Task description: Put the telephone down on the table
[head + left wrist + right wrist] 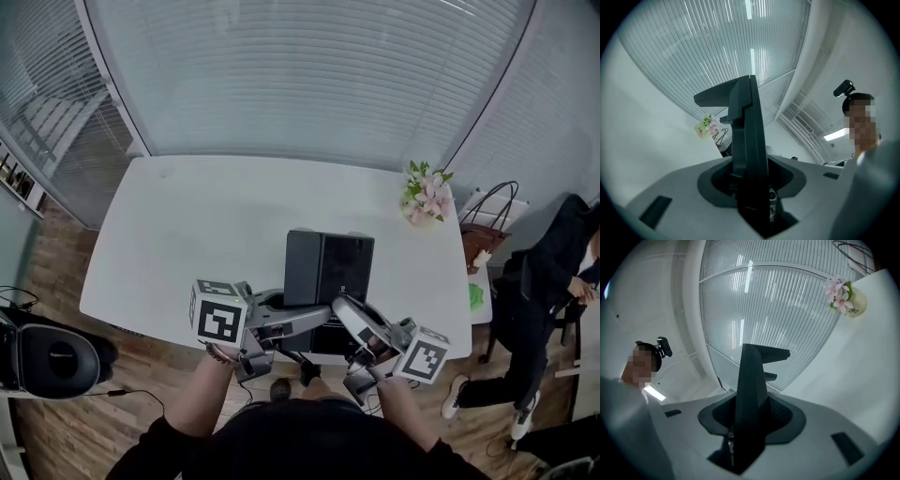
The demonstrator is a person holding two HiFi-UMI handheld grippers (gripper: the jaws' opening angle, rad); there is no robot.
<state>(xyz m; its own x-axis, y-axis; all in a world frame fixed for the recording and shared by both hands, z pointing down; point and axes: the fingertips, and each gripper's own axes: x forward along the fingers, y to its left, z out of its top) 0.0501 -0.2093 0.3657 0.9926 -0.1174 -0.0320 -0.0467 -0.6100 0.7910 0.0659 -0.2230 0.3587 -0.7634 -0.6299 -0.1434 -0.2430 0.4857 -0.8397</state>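
The black telephone [328, 267] hangs between my two grippers over the near edge of the white table [206, 234]. My left gripper [286, 326] holds its near left side and my right gripper [352, 330] its near right side. In the left gripper view the telephone [745, 122] shows edge-on as a dark slab rising from the left gripper [750, 187], whose jaws are closed on it. The right gripper view gives the same sight: the dark telephone [752, 376] stands clamped in the right gripper [747, 427]. Whether its underside touches the table is hidden.
A small vase of pink flowers [427, 199] stands at the table's far right corner. A bag on a chair [487, 230] and a seated person [553, 272] are to the right. A black round object [52, 361] lies on the wooden floor at left. Window blinds run behind the table.
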